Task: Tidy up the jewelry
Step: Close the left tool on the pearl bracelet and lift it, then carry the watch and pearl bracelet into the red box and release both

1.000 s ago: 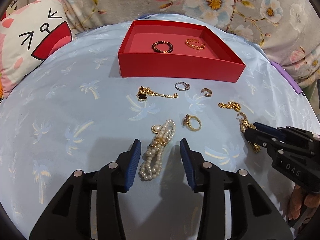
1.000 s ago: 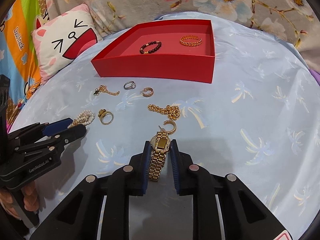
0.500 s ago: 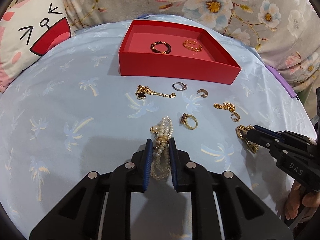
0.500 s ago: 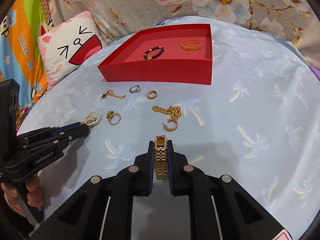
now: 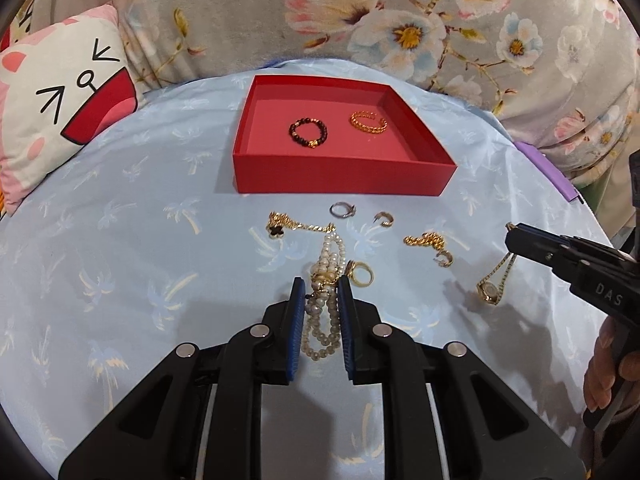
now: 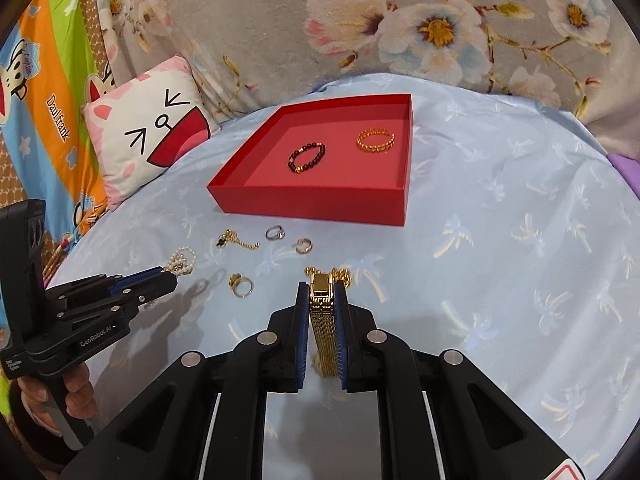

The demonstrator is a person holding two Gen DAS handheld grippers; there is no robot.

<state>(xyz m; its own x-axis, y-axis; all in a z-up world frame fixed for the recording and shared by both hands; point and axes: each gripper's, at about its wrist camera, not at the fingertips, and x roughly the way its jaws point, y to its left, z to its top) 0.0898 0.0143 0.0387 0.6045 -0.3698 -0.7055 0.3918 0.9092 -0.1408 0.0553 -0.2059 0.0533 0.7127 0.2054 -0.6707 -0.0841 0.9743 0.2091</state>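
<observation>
My left gripper [image 5: 320, 286] is shut on a pearl bracelet [image 5: 326, 276], lifted off the blue cloth; its strands hang between the blue pads. My right gripper [image 6: 323, 290] is shut on a gold watch [image 6: 323, 320], whose band [image 5: 494, 280] dangles below the fingers in the left wrist view. A red tray [image 5: 340, 176] at the back holds a dark bead bracelet [image 5: 308, 133] and a gold chain bangle [image 5: 368, 122]. On the cloth lie a clover necklace [image 5: 288, 226], a silver ring [image 5: 343, 210], gold hoop earrings [image 5: 384, 219], a gold chain [image 5: 426, 240] and a gold ring [image 5: 360, 272].
A cat-face pillow [image 6: 148, 136] leans at the back left. A floral quilt [image 6: 400, 20] rises behind the tray. A purple item [image 5: 548, 172] lies at the right edge of the cloth. A person's hand [image 6: 52, 392] holds the left gripper's handle.
The left jaws closed on the pearl bracelet and the right jaws tightened on the gold watch. Both grippers then rose, lifting the pearls and the watch off the cloth.
</observation>
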